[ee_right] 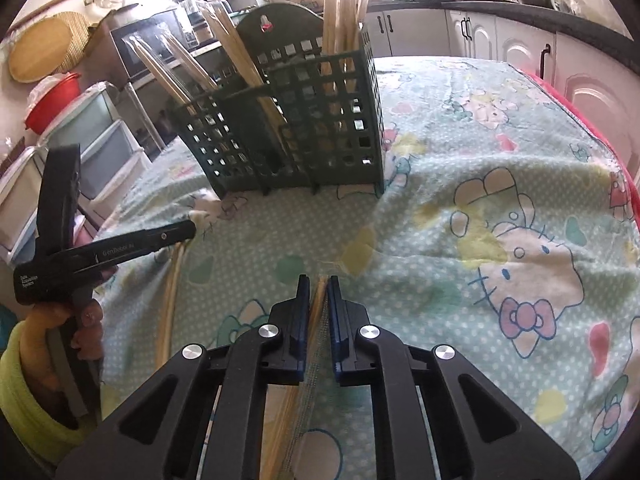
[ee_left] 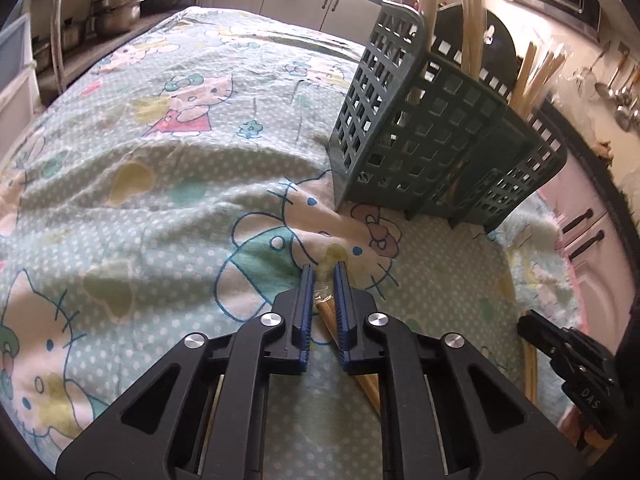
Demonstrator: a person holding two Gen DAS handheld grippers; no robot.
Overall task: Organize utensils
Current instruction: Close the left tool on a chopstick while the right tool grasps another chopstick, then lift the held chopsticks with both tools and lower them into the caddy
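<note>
A green lattice utensil basket (ee_left: 432, 132) (ee_right: 312, 120) stands on the cartoon-cat tablecloth (ee_left: 160, 184) with several wrapped chopstick pairs upright in its compartments. My left gripper (ee_left: 324, 276) is shut on a pair of wooden chopsticks (ee_left: 368, 390) lying on the cloth in front of the basket. My right gripper (ee_right: 319, 284) is shut on another wrapped chopstick pair (ee_right: 288, 412) that runs back under it. Each gripper shows in the other's view: the right one (ee_left: 528, 324) at the right edge, the left one (ee_right: 188, 230) at the left over its chopsticks (ee_right: 172, 292).
A hand in a yellow-green sleeve (ee_right: 24, 380) holds the left gripper. Pots (ee_left: 116, 8) sit on a shelf beyond the table's far left. A microwave (ee_right: 148, 40), a red bowl (ee_right: 52, 96) and plastic drawers (ee_right: 100, 148) stand past the basket. White cabinets (ee_right: 500, 44) line the back.
</note>
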